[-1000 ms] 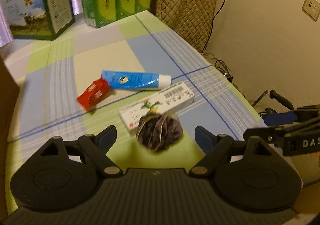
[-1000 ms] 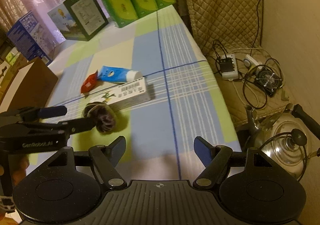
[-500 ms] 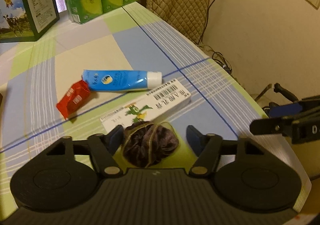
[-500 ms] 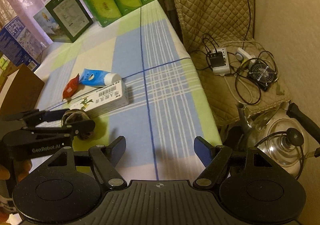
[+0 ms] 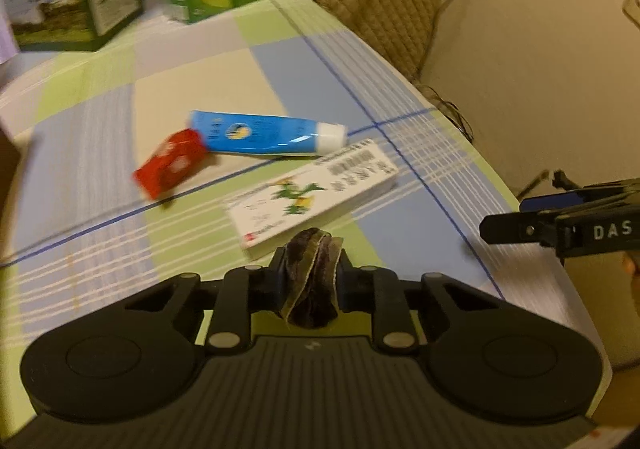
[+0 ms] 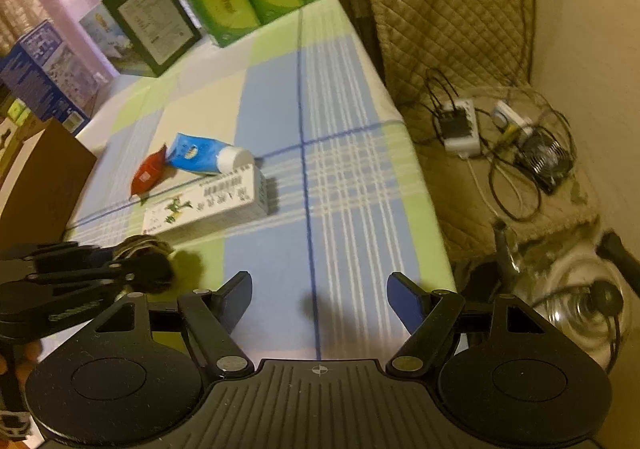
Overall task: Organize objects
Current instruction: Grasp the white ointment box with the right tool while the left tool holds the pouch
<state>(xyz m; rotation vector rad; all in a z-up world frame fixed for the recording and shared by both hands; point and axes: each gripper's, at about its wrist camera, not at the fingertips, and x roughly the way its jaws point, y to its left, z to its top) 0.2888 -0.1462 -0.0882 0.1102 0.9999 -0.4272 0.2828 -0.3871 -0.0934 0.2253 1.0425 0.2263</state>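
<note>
your left gripper (image 5: 310, 281) has its jaws clenched on the dark scrunchie (image 5: 312, 281) at the bench (image 5: 200, 85) near edge, just before the white box (image 5: 312, 193), while your right gripper (image 6: 319, 303) hangs released.

1. The left hand-held gripper (image 5: 308, 277) has a matte black body with a ribbed central plate and a round disc housing on each side.
2. Its linkage arms are black, pinned with silver round screws.
3. The right hand-held gripper (image 6: 319, 299) is built the same, with dark blue pads (image 6: 404, 299) on the fingers and a small crosshair mark on its ribbed plate.
4. Seen from the left wrist camera, the right tool's side carries white letters "DAS".
</note>
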